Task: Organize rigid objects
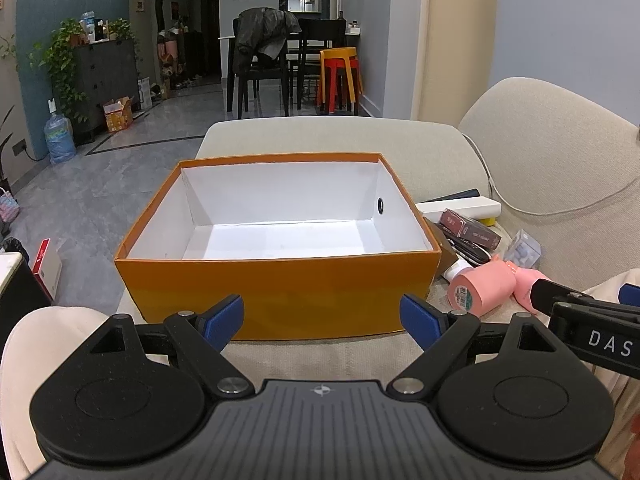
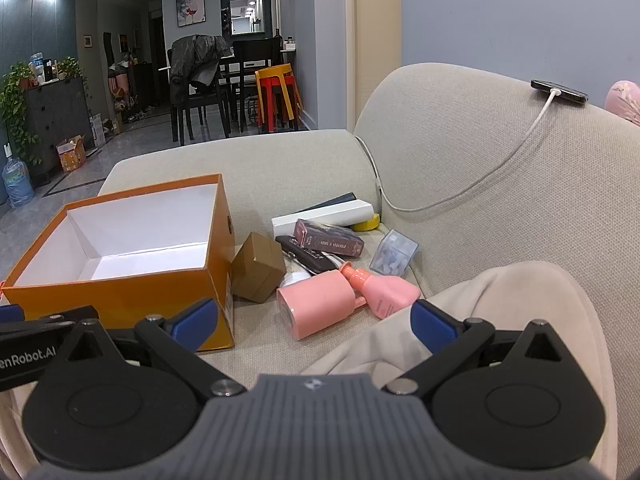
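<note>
On a beige sofa (image 2: pixel 280 168), an orange box (image 1: pixel 276 292) with a bare white inside sits at the left, open-topped, likely the place for tidying things into. The left gripper (image 1: pixel 322 320) hovers before it, jaws wide apart and holding nothing. To the right lies a loose pile: brown cardboard cube (image 2: pixel 258 266), pink cylinder (image 2: pixel 320 310), pink bottle (image 2: pixel 382 290), white carton (image 2: pixel 324 218). The right gripper (image 2: pixel 314 326) faces the pile, spread wide and empty, apparently ready to pick

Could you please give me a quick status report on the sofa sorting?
Left tongs open, empty. Right tongs open, empty. Orange box empty; pink cup and clutter beside it. Nothing blocking.
</note>
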The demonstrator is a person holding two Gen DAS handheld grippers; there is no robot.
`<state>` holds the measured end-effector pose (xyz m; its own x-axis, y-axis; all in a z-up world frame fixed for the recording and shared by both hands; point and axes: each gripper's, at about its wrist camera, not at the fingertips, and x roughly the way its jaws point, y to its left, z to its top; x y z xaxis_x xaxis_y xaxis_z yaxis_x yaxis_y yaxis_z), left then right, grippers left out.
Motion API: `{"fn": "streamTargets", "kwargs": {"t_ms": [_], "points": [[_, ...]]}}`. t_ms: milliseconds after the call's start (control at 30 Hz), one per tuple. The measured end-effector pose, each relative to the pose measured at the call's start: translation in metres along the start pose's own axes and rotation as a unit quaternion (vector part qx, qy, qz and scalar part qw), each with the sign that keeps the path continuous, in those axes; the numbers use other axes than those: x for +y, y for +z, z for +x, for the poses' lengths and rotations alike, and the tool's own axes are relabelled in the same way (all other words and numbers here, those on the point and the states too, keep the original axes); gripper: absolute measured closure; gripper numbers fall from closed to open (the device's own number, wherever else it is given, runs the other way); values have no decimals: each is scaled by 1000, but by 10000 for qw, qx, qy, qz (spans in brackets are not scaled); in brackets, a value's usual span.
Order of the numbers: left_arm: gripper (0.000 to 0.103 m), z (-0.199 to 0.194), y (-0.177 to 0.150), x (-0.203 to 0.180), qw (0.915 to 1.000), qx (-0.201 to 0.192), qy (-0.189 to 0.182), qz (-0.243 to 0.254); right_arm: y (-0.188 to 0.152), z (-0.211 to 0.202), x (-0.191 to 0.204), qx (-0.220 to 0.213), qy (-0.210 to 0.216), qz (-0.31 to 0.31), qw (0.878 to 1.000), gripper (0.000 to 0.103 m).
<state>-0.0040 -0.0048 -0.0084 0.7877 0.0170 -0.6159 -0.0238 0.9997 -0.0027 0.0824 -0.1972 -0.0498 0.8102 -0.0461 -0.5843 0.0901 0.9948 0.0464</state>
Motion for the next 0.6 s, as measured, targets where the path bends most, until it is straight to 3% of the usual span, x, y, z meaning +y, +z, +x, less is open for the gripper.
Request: {"fn": "streamTargets", "kwargs": {"t_ms": [433, 533, 600], "points": [[0, 2, 6, -4, 9997, -5, -165, 160, 0, 6, -4, 38, 1, 10, 10000, 2], [1, 5, 14, -6, 9989, -9, -419, 224, 2, 12, -8, 103, 42, 9, 9999, 2], [15, 10, 21, -7, 9971, 58, -709, 286, 5, 17, -12, 185, 85, 46, 9998, 2]]}}
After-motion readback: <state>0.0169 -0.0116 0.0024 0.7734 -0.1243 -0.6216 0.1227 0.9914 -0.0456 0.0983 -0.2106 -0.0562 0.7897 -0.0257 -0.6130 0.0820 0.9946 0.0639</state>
